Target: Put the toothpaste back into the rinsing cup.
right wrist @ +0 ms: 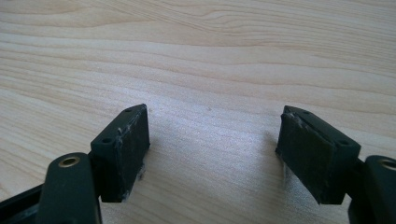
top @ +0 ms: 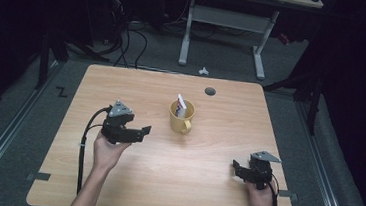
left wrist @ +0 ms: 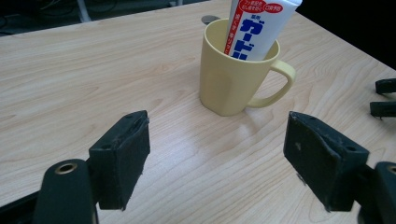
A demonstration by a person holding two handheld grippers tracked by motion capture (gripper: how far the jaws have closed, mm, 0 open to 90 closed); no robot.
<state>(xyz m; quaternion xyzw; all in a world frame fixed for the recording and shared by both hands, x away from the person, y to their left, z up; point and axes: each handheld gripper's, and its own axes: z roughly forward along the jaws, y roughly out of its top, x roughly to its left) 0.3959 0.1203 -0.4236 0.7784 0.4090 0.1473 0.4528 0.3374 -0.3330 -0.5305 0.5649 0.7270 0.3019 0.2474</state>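
A yellow mug (top: 181, 117) stands upright near the table's middle, its handle toward the front. A white toothpaste tube (top: 181, 105) with red and blue print stands inside it, leaning on the rim. In the left gripper view the mug (left wrist: 236, 74) and the tube (left wrist: 257, 25) lie ahead of the jaws. My left gripper (top: 144, 130) is held open left of the mug, a short way off, with nothing between its pads (left wrist: 122, 156). My right gripper (top: 235, 165) rests open low over bare wood at the front right, its pads (right wrist: 125, 149) empty.
A round grommet hole (top: 210, 91) sits near the wooden table's (top: 122, 87) far edge. The other gripper's jaw tips (left wrist: 385, 95) show at the right edge of the left gripper view. A white desk frame (top: 225, 31) stands on the floor beyond.
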